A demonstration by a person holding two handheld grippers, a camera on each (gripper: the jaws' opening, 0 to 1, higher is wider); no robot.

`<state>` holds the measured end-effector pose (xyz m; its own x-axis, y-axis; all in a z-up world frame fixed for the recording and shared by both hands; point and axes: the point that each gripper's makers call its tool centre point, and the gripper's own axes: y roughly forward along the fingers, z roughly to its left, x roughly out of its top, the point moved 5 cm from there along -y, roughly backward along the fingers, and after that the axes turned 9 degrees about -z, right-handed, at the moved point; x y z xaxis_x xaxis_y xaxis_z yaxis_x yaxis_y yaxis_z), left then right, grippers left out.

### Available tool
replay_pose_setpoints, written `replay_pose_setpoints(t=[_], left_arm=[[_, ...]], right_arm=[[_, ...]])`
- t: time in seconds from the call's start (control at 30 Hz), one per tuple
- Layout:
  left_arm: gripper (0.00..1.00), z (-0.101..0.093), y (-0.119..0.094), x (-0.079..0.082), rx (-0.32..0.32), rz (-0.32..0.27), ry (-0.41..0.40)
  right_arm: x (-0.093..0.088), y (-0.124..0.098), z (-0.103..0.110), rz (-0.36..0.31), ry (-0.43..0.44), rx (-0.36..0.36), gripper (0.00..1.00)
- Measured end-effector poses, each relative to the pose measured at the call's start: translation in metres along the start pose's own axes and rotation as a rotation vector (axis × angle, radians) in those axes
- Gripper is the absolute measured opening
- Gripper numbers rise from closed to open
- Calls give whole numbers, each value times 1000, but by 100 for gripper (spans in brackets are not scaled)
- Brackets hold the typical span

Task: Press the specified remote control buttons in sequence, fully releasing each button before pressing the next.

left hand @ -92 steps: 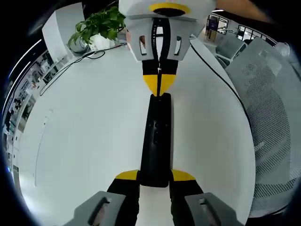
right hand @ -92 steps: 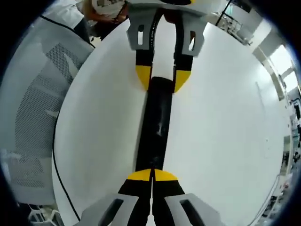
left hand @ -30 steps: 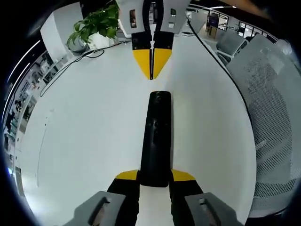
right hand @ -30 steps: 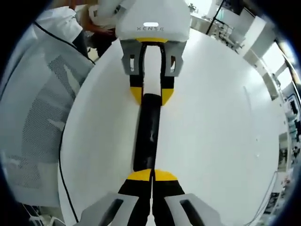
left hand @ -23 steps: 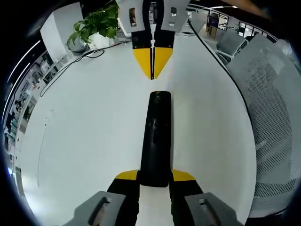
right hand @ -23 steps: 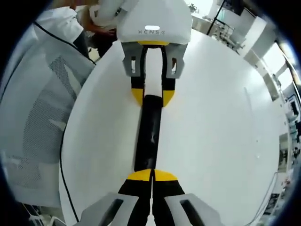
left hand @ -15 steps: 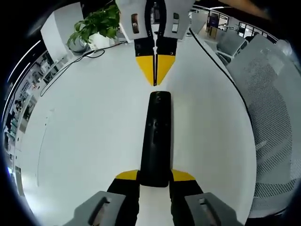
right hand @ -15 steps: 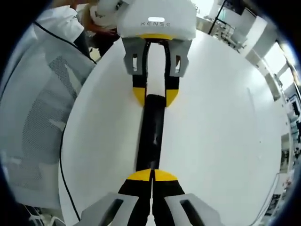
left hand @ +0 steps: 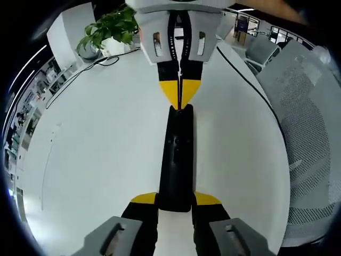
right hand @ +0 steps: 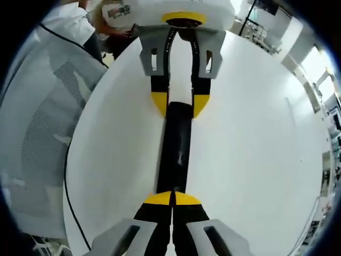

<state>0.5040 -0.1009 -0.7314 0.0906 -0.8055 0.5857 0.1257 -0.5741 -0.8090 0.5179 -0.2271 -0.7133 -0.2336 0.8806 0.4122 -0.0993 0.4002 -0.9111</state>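
— Black plastic: the remote control (left hand: 178, 160) lies lengthwise on the white desk (left hand: 96, 149), running straight ahead of the left gripper (left hand: 176, 201).

— How is that gripper set?

— Its two yellow-tipped jaws sit one on each side of the remote's near end, pinching it by its long edges. In the right gripper view the same grip appears from the other end, at the far end of the remote (right hand: 176, 149).

— And the right gripper?

— In its own view the right gripper (right hand: 173, 198) has its yellow tips pressed together with only a thin seam between them, and that joined point rests on the remote's near end. From the left gripper view it comes down from above (left hand: 180, 90), its closed tip touching the far end of the remote, just ahead of a round button there.

— Can you tell whether a button is actually pushed down?

— No, the tip covers the spot and the contact is too small to judge.

— What lies around them?

— Beyond the right gripper, to the left in the left gripper view, a potted green plant (left hand: 109, 29) stands at the desk's far edge with a black cable (left hand: 80, 74) trailing from it across the desk. To the right of the desk, a grey mesh office chair (left hand: 306, 122). In the right gripper view, a mesh chair (right hand: 42, 138) shows on the left of the desk.
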Motion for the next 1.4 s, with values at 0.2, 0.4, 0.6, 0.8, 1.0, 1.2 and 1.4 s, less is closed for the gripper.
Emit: replay_pose_setpoints(t=[0.2,0.4,0.6,0.8,1.0,1.2,1.4], left_arm=[[23,0,0,0,1,0,2],[23,-1,0,-1,0,0,2],[23,-1,-1,-1,1,0,-1],[23,-1,0,-1,-2,-1,-7],[23,-1,0,-1,-6,2,-5],[23,0,-1,-2,-9,2,-2],[23,-1,-1,-2,-8,10,1]], right_arm=[[-3,4,-2,7,4,4,0],[-3,5,-2,8,5,6,0],[-3,6,-3,10,5,9,0],[-1,8,-2,39,-12,2,0],[0,8,-2,64,-20,9,0],[-1,7,-2,33,-8,1,0],[-3,6,0,-28,37,-15,0]])
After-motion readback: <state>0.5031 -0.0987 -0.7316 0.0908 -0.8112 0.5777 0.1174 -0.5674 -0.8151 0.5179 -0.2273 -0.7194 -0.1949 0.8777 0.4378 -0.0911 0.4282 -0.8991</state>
